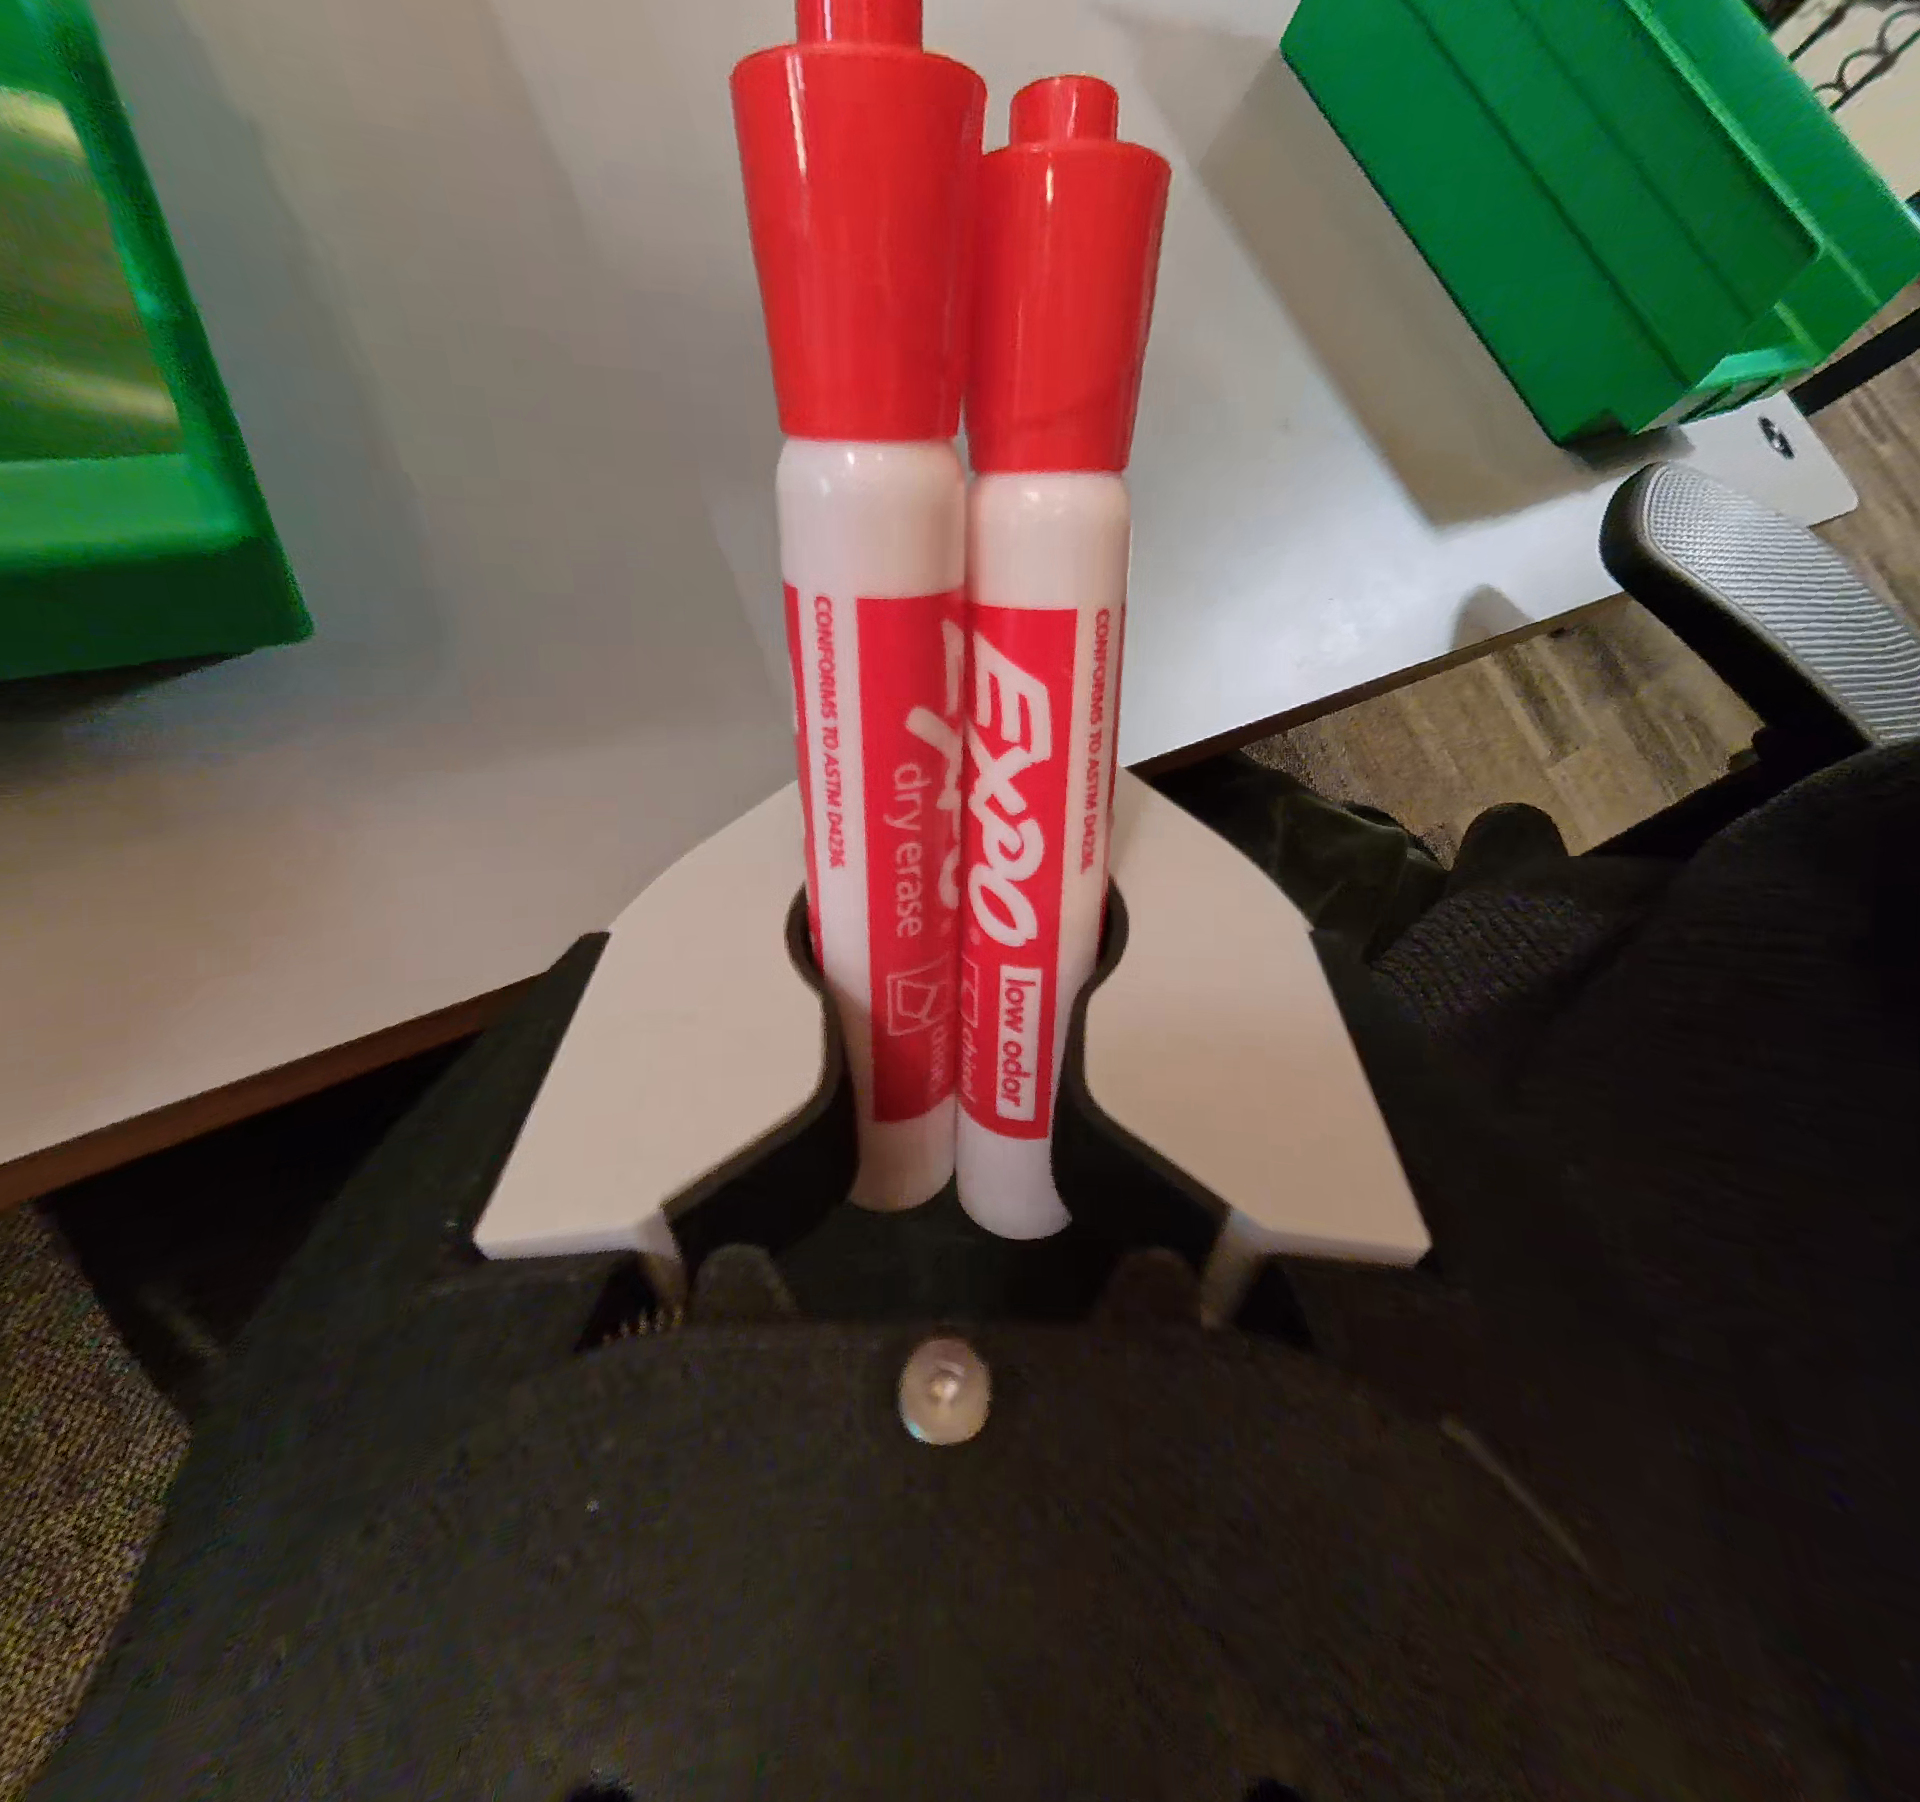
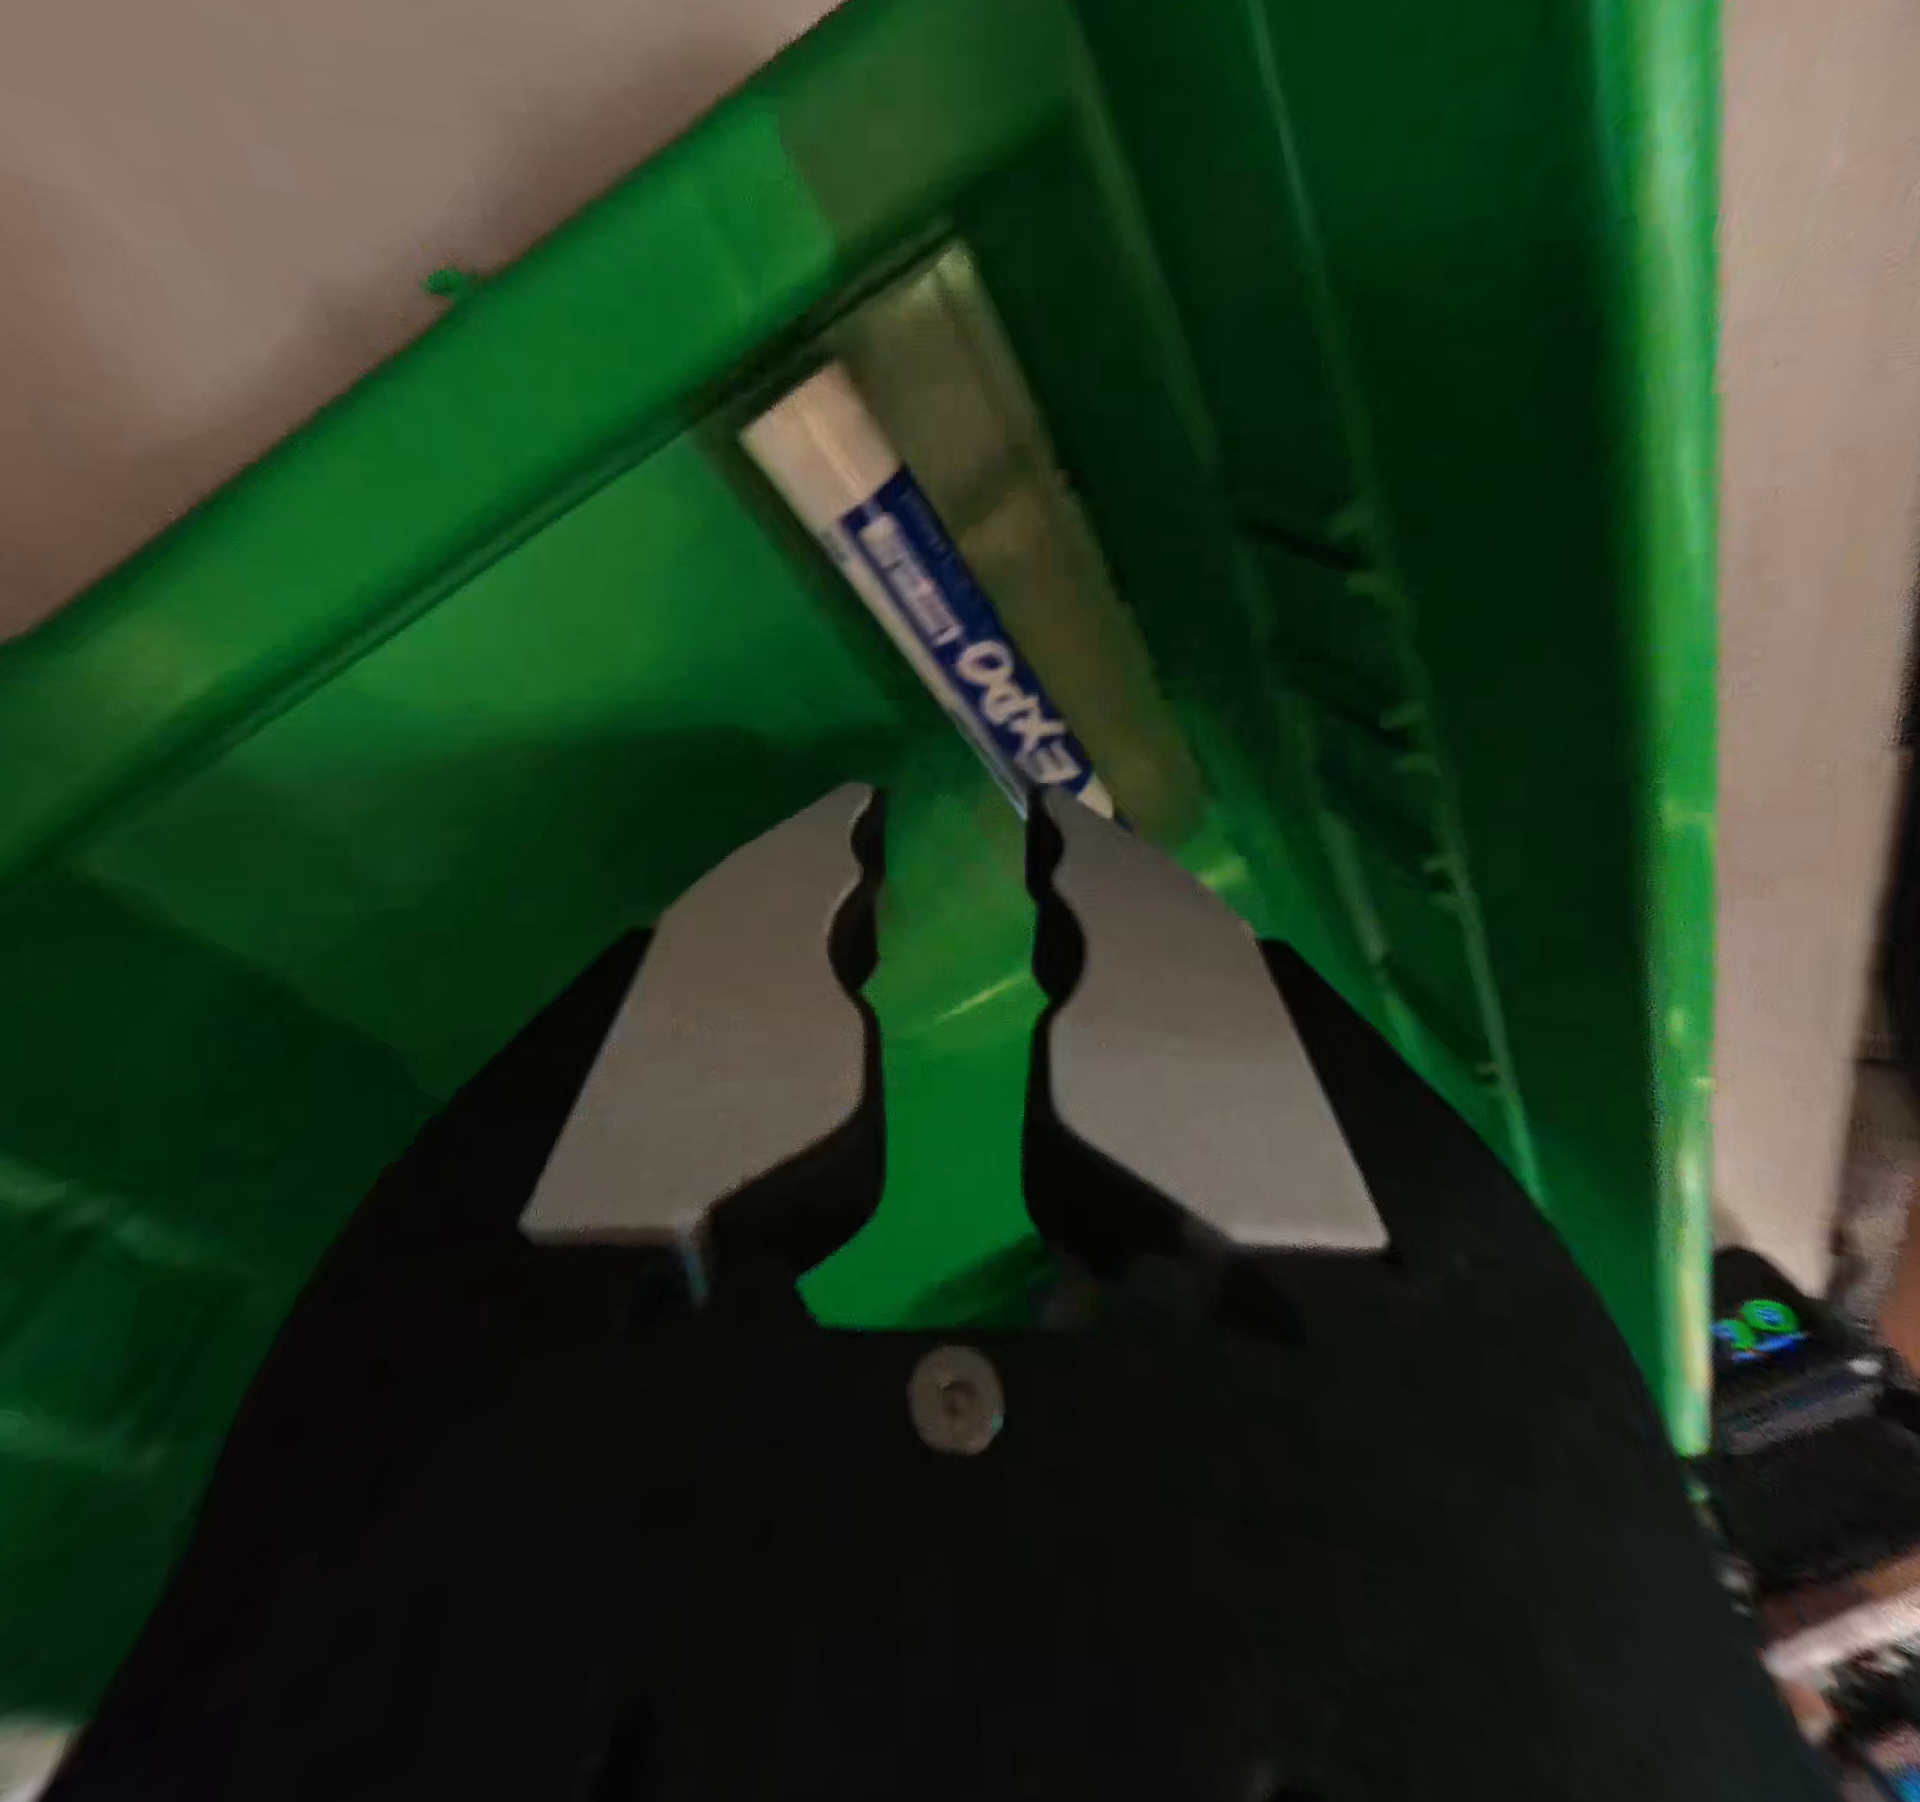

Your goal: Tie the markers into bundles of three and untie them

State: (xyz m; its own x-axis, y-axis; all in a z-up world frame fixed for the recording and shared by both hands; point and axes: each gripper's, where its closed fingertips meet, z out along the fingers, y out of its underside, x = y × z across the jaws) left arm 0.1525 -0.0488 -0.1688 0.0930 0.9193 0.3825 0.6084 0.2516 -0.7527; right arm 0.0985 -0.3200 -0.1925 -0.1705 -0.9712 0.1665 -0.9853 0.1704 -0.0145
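Red markers (image 1: 940, 547) clamped in left tongs (image 1: 956, 931) over white table (image 1: 436, 464); right tongs (image 2: 956, 817) agape, empty.

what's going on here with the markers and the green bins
The left gripper is shut on two red-capped markers, held side by side with caps pointing away, above a white table between two green bins. The right gripper reaches into a green bin, its fingers apart with nothing between them, just short of a blue-labelled marker lying along the bin's inner wall.
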